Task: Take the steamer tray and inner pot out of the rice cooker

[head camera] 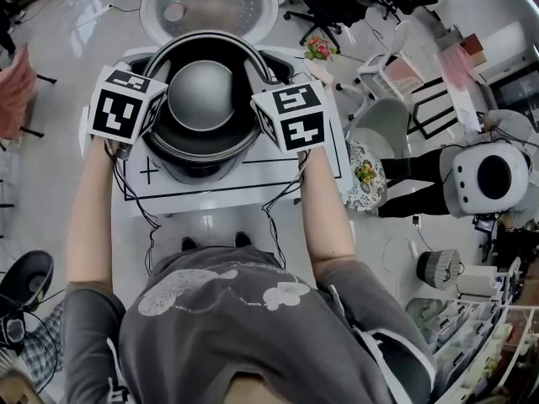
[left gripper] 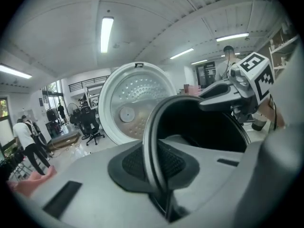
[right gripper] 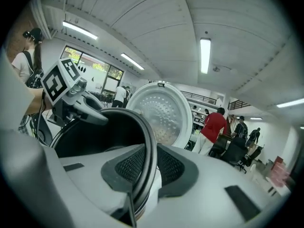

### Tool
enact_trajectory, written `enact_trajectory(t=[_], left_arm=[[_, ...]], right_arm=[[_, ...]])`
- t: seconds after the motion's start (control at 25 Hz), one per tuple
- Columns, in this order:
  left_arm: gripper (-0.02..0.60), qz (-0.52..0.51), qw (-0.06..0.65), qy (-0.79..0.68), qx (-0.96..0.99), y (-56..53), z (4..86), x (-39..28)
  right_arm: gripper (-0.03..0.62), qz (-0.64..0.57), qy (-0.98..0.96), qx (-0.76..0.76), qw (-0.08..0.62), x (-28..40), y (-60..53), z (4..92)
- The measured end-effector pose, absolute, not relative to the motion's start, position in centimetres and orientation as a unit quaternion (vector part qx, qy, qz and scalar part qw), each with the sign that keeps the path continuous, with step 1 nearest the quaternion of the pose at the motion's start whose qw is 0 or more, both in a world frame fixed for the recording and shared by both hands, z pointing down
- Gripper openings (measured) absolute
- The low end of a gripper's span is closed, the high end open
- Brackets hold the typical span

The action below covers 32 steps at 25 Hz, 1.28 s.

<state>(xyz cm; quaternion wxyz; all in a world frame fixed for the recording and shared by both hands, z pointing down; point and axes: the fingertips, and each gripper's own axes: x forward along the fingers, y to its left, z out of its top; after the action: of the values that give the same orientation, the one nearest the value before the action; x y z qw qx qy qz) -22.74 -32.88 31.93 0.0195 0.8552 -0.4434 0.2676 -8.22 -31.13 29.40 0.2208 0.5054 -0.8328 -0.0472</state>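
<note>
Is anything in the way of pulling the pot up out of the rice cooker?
Nothing visible is. The lid is swung open at the far side, so it does not cover the inner pot. The left tongs and right tongs pinch its rim on opposite sides, with nothing between pads and rim.

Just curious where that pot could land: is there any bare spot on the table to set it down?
The widest bare table is the strip between the rice cooker and the near edge; a smaller patch lies right of the cooker, under the right gripper. The middle is crowded: left gripper and right gripper both have jaws shut on the inner pot.
</note>
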Motion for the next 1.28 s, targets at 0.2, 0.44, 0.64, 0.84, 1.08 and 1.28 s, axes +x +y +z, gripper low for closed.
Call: enact_trajectory(t=[0.2,0.44,0.64,0.84,1.08,1.28], left_arm=[[0.040,0.251,-0.011,-0.443,0.860,-32.2,29.0,-21.7],[0.041,0.248,-0.033,-0.429,0.868,-29.9,25.1,-19.1],[0.044,0.240,-0.048,-0.414,0.877,-27.8,23.6,-15.4],[0.048,0.233,-0.039,-0.380,0.894,-27.6,24.1,-11.9],[0.048,0.235,-0.032,-0.341,0.910,-24.3,25.2,-5.0],[0.049,0.247,-0.003,-0.308,0.919,-24.8,28.3,-0.1]], right_arm=[[0.096,-0.070,-0.831,0.517,0.194,-7.1,-30.0,26.8],[0.095,-0.079,-0.828,0.530,0.163,-4.6,-27.3,23.3],[0.095,-0.079,-0.821,0.544,0.153,-1.0,-24.9,22.2],[0.095,-0.071,-0.807,0.565,0.158,2.3,-23.9,22.4],[0.095,-0.052,-0.789,0.589,0.167,8.9,-19.6,23.5],[0.095,-0.016,-0.773,0.606,0.187,13.6,-19.5,26.3]])
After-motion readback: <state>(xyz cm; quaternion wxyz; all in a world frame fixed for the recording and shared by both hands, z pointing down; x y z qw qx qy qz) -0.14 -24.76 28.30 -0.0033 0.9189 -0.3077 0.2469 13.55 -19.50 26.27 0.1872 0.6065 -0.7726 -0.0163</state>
